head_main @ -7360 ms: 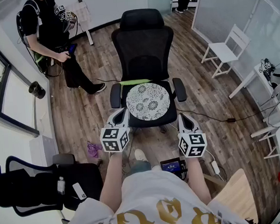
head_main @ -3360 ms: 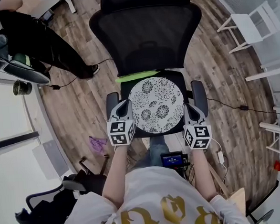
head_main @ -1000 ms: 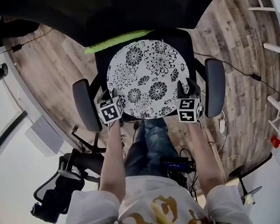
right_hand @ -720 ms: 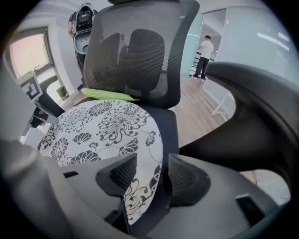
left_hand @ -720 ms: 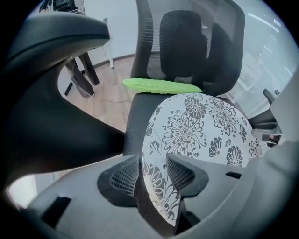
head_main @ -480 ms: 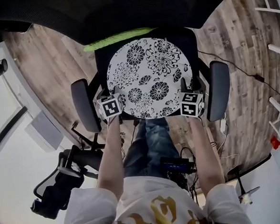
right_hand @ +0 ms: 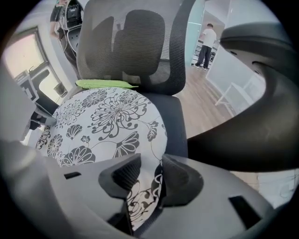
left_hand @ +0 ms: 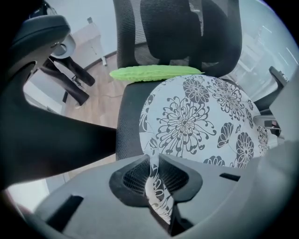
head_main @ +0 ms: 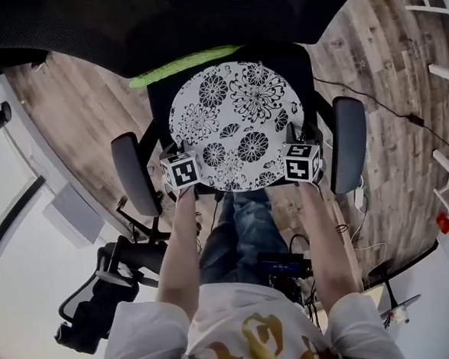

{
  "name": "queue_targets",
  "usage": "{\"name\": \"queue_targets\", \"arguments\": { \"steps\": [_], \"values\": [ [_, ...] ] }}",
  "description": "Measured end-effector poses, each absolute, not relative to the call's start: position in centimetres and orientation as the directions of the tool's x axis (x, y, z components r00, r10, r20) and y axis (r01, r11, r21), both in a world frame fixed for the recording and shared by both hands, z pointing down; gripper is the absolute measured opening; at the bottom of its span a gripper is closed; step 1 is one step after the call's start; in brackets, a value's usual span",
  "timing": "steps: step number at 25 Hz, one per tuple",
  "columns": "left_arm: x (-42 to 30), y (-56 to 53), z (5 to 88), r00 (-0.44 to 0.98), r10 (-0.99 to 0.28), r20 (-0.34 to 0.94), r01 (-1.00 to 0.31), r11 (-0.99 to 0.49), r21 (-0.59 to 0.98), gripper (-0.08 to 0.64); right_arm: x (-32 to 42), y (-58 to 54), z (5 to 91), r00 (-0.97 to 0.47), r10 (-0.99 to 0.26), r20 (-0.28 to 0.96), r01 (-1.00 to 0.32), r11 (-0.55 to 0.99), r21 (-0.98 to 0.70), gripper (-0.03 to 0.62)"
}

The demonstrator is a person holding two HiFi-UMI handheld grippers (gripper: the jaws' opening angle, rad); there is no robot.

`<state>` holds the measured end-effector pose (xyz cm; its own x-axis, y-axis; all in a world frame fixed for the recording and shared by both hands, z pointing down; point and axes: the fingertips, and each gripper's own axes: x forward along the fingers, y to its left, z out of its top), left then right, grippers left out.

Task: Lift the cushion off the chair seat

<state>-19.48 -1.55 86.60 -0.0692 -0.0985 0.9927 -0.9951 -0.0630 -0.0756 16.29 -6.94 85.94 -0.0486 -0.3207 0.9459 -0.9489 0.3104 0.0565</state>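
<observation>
A round white cushion (head_main: 236,124) with black flowers lies flat on the black chair seat (left_hand: 130,116). My left gripper (head_main: 183,165) points straight down at the cushion's near left edge. In the left gripper view its jaws (left_hand: 154,170) have just been closing, and the pads pinch a fold of the cushion's rim (left_hand: 196,116). At the near right edge my right gripper (head_main: 301,159) has also been closing. Its pads (right_hand: 149,175) hold the patterned rim (right_hand: 103,116) between them.
A long green object (head_main: 186,65) lies at the back of the seat under the mesh backrest (head_main: 198,15). Armrests (head_main: 132,174) (head_main: 347,143) flank both grippers. Another black chair (head_main: 102,298) stands at the lower left. A cable (head_main: 388,110) crosses the wooden floor.
The person walked up to the chair and leaned over it. In the last second both grippers sank onto the cushion's near edge and closed there. The cushion has not moved.
</observation>
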Motion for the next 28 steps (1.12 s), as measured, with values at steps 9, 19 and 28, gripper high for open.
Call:
{"name": "queue_targets", "arguments": {
  "steps": [9,19,28],
  "values": [
    [-19.2,-1.6,85.7,-0.033,-0.074,0.997,-0.994,-0.1,-0.04,0.038,16.0,-6.8,84.9,-0.109,-0.265,0.958,-0.954,0.299,-0.026,0.054],
    [-18.5,-1.8,84.4,-0.009,-0.079,0.997,-0.996,-0.093,-0.016,0.034,15.3,-7.1,83.6,-0.115,-0.259,0.959,-0.937,0.349,-0.018,0.029],
    [-18.2,-1.9,82.8,-0.003,-0.081,0.997,-0.996,-0.088,-0.01,0.031,14.6,-7.0,81.7,-0.139,-0.247,0.959,-0.948,0.315,-0.056,0.029]
  ]
}}
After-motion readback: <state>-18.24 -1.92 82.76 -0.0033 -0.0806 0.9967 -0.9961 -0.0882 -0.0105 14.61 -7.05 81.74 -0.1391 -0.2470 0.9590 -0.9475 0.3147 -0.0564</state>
